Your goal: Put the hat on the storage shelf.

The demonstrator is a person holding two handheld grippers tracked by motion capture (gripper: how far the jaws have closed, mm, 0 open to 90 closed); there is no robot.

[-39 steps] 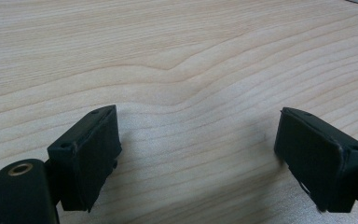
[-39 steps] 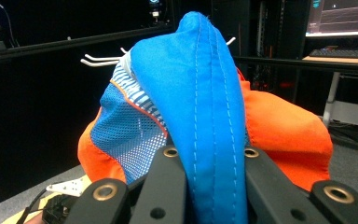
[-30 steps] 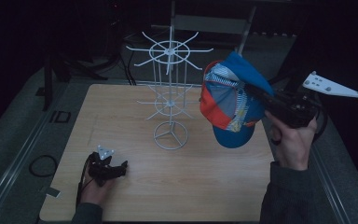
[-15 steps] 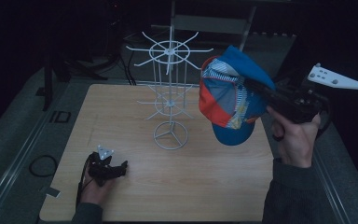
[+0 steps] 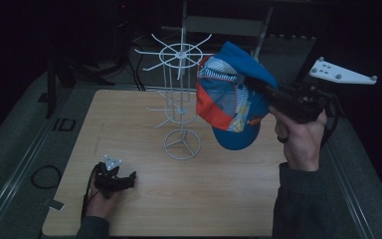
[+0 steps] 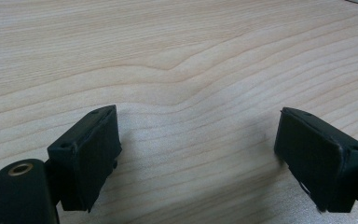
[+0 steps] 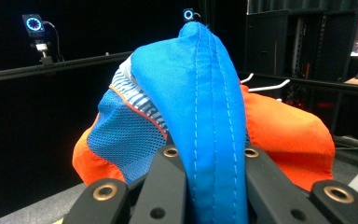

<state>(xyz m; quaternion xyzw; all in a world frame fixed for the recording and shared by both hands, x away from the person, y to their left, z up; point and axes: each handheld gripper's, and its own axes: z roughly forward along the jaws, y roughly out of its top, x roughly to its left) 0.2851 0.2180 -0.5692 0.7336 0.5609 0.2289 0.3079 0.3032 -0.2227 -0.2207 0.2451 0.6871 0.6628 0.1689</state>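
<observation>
A blue, orange and striped cap [image 5: 231, 97] hangs in the air to the right of a white wire display stand [image 5: 180, 99]. My right gripper [image 5: 258, 85] is shut on the cap's blue fabric, and the hand holds it well above the table. In the right gripper view the blue cap [image 7: 200, 102] is pinched between the two black jaws, its orange and mesh panels bulging on both sides. My left gripper [image 5: 123, 178] rests low on the wooden table [image 5: 144, 209] near the front left. In the left gripper view its fingers [image 6: 86, 154] stand wide apart over bare wood, nothing between them.
The stand's round wire base [image 5: 181, 145] sits mid-table, its arms spreading at two heights. A cable loop [image 5: 42, 175] lies on the grey floor left of the table. Dark shelving and a chair stand behind.
My right gripper has carried the cap up and a little to the right, away from the tabletop. The left gripper has stayed where it was.
</observation>
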